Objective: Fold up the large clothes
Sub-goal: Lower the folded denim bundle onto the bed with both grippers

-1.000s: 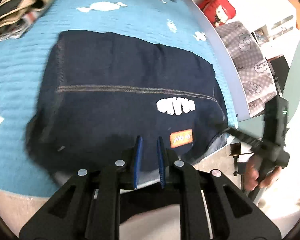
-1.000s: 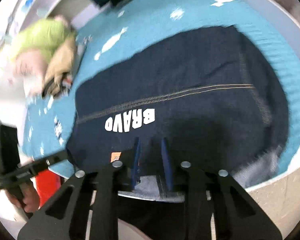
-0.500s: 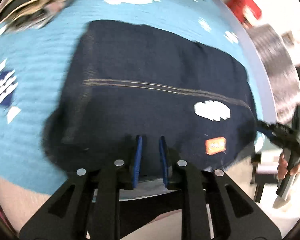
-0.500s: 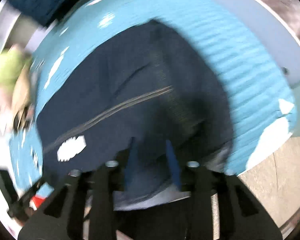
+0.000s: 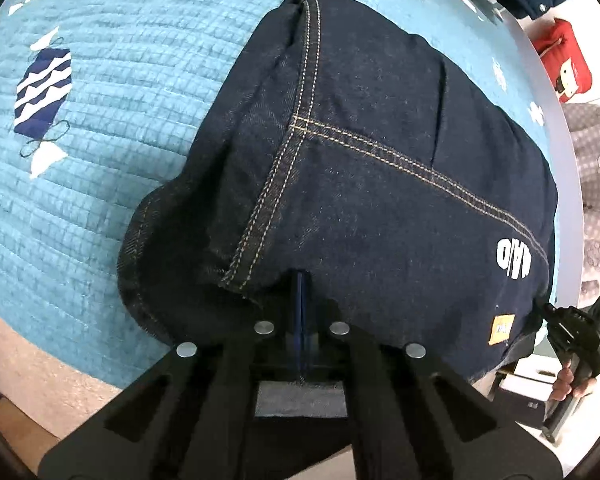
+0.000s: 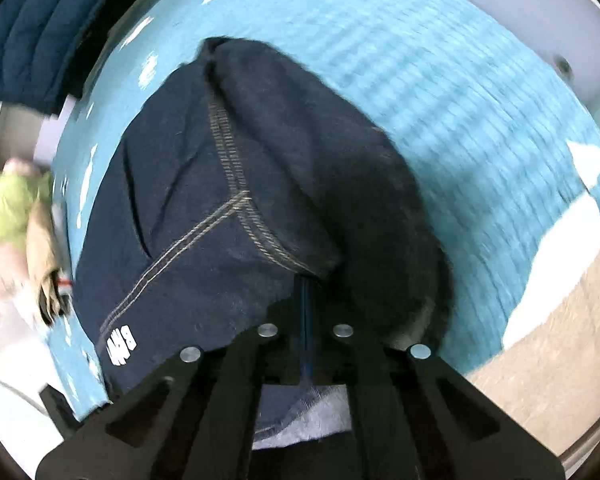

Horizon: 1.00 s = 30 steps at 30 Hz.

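Left wrist view: the left tongs [image 5: 302,292], blue pads pinched together, clamp the near edge of dark denim jeans [image 5: 380,168] filling the frame's centre on a teal quilted bed [image 5: 112,152]. At lower right, the right tongs [image 5: 548,314] meet the denim's corner. Right wrist view: those tongs [image 6: 306,300] are likewise clamped on the hem.

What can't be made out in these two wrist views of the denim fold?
- Left gripper fingertips, left wrist view: buried under the denim garment hem.
- Right gripper fingertips, right wrist view: likewise covered by denim.
- White lettering, left wrist view: wraps over the fold, partly cut off.
- Green item, right wrist view: motion-blurred, unidentifiable.
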Available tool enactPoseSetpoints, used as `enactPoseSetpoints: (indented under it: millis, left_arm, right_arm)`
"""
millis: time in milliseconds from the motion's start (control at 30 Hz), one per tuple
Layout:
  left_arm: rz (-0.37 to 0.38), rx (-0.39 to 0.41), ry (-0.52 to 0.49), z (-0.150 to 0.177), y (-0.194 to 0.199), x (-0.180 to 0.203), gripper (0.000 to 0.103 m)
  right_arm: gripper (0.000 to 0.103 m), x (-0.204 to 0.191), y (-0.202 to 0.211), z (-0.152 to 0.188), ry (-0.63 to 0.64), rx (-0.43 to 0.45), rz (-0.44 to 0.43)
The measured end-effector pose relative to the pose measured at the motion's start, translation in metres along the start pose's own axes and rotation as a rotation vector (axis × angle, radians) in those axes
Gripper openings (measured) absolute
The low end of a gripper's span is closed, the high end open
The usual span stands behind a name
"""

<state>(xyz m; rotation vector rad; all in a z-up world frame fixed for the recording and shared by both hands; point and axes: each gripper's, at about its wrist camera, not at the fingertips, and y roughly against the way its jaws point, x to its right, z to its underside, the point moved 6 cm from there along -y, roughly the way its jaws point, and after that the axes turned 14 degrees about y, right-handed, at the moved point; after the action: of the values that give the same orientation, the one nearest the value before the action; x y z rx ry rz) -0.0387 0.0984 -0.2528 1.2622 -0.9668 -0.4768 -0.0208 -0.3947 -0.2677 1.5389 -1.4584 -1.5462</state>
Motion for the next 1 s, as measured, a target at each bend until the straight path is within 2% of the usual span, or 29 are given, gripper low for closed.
enactPoseSetpoints:
  millis: [67, 200, 300, 433, 467, 500, 567, 600, 700, 767, 800, 867, 900, 1000]
  left_arm:
    - [0.015, -0.011, 0.017, -0.001, -0.001, 0.001, 0.0]
    - [0.032, -0.034, 0.033, -0.006, 0.0, -0.005, 0.0]
    - [0.028, -0.034, 0.028, -0.007, -0.003, -0.001, 0.0]
    - [0.023, -0.028, 0.023, -0.005, -0.004, -0.003, 0.0]
    - [0.024, -0.028, 0.026, -0.006, -0.004, -0.004, 0.0]
    - [0.026, -0.029, 0.028, -0.008, -0.004, -0.008, 0.0]
    - [0.032, -0.029, 0.043, -0.004, -0.011, 0.002, 0.0]
    - [0.034, -0.029, 0.045, -0.002, -0.016, 0.007, 0.0]
    - [0.032, -0.031, 0.043, -0.003, -0.018, 0.006, 0.0]
    - [0.031, -0.031, 0.042, -0.004, -0.019, 0.008, 0.001]
    - [0.029, -0.031, 0.043, -0.004, -0.019, 0.008, 0.001]
    - [0.022, -0.024, 0.039, -0.004, -0.018, 0.01, 0.001]
    - [0.018, -0.017, 0.034, -0.005, -0.018, 0.011, 0.001]
    - [-0.004, 0.001, 0.024, -0.009, -0.015, 0.014, 0.001]
  right_arm:
    - [0.001, 0.011, 0.009, 0.001, -0.046, 0.032, -0.041]
    - [0.011, 0.025, 0.015, -0.001, -0.113, 0.04, -0.096]
    - [0.016, 0.036, 0.012, -0.006, -0.13, 0.026, -0.078]
    - [0.017, 0.017, 0.004, -0.009, -0.168, 0.003, -0.076]
    - [0.021, 0.005, -0.003, -0.014, -0.196, 0.007, -0.096]
    - [0.038, 0.001, -0.002, -0.016, -0.208, 0.025, -0.13]
    - [0.063, -0.005, 0.003, -0.024, -0.178, 0.062, -0.134]
    - [0.067, -0.006, 0.002, -0.027, -0.165, 0.068, -0.116]
    - [0.069, -0.01, -0.017, -0.034, -0.13, 0.046, -0.096]
    - [0.068, -0.017, -0.019, -0.036, -0.097, 0.048, -0.048]
    - [0.053, -0.023, -0.018, -0.036, -0.064, 0.043, -0.023]
    - [0.034, -0.024, -0.015, -0.031, -0.054, 0.041, 0.01]
    - [0.023, -0.023, -0.011, -0.029, -0.065, 0.043, -0.009]
    - [0.014, -0.023, 0.009, -0.025, -0.057, 0.071, -0.051]
